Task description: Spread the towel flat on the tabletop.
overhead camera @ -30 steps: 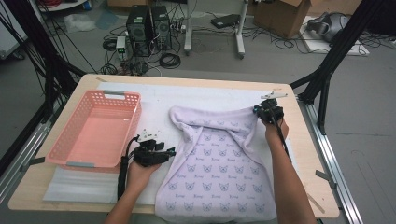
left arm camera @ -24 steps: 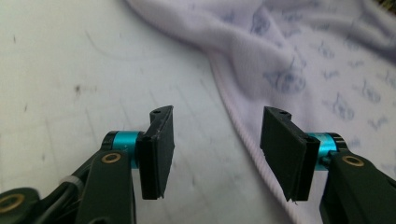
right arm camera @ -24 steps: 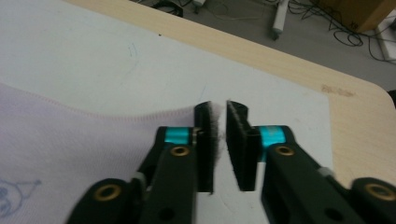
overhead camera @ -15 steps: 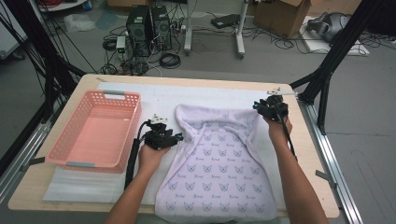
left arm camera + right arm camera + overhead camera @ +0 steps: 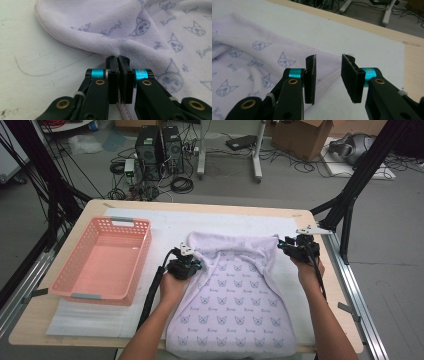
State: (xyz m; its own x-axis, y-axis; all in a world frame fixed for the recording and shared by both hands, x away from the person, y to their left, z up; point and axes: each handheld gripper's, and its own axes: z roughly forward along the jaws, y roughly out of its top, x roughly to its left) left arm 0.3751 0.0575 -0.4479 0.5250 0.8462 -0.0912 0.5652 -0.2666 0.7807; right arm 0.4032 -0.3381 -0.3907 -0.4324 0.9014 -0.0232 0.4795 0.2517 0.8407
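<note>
A pale lilac towel (image 5: 235, 295) printed with cat faces lies on the table, its far edge folded over and its near end hanging off the front edge. My left gripper (image 5: 195, 265) is at the towel's left fold, and the left gripper view shows the jaws (image 5: 118, 60) shut on the towel (image 5: 150, 32) edge, with the hem running down between them. My right gripper (image 5: 286, 244) is at the towel's far right corner. Its jaws (image 5: 328, 65) have just been opening and stand apart above the towel (image 5: 249, 50) hem, touching nothing.
A pink plastic basket (image 5: 75, 296) stands empty at the left on the white foam mat (image 5: 165, 227). The wooden table edge (image 5: 200, 206) runs behind. Cables and computer cases lie on the floor beyond; black frame legs stand at both sides.
My left gripper moved right and away to the towel's left fold and closed on its edge. The right gripper opened, let go of the far right corner and drew slightly right.
</note>
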